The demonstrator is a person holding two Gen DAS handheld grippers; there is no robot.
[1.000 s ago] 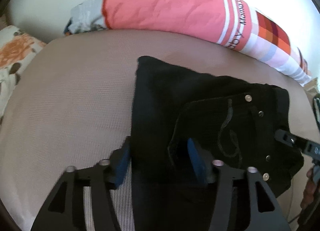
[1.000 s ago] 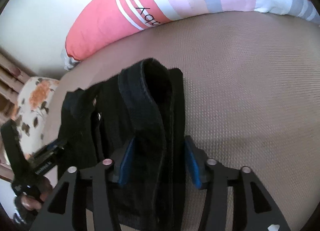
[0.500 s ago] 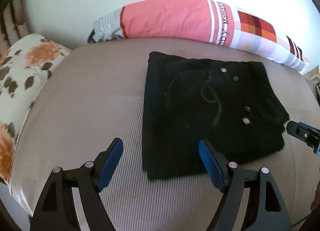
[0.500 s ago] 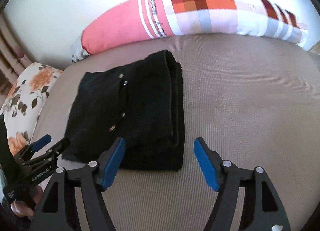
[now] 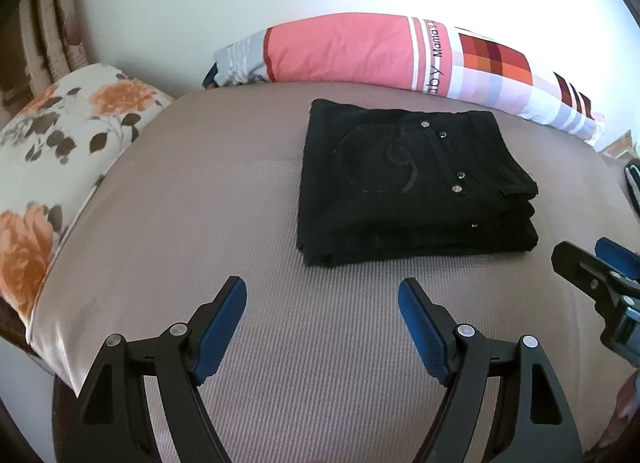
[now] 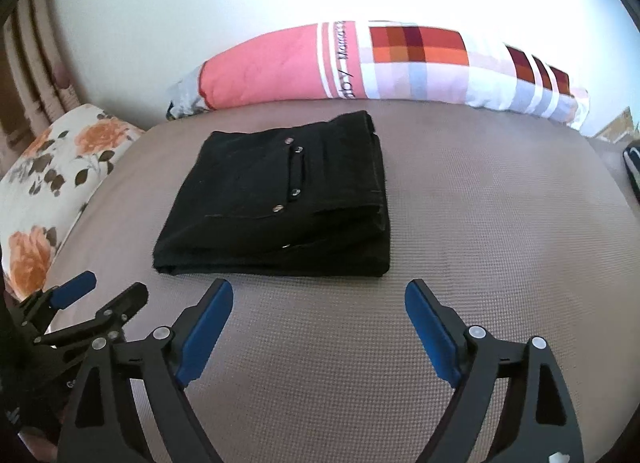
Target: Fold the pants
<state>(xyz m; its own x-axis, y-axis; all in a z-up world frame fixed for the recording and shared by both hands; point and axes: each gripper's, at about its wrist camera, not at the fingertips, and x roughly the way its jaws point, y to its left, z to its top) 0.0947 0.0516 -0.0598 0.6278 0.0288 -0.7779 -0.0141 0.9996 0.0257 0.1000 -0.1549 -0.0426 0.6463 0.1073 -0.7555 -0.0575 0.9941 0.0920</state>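
My left gripper (image 5: 322, 303) stands wide with nothing between its blue pads, only bare mattress cover showing in the gap. My right gripper (image 6: 319, 305) is empty too, and its jaws are opening wider at this moment, again with nothing but cover between them. I read both as deliberately off the cloth: the grippers sit on the near side of the pants (image 5: 408, 183), apart from them, so the stack lies undisturbed.

I'll take the pants as my landmark. They lie as a compact black rectangle of several layers, back pocket and rivets facing up, the folded edges stacked fairly squarely at the near side. That neat stacking tells me the folding is, in my judgement, finished or all but finished; at most a light squaring of the near right corner could remain.

The pants rest on the tan mattress (image 5: 200, 203), near its middle. Beyond them, along the wall, lies a long pink and checked bolster (image 5: 360, 51), close behind their far edge but seemingly not touching. Well to the left of the pants sits a floral pillow (image 5: 60, 151). From the left view my right gripper shows just right of the pants.
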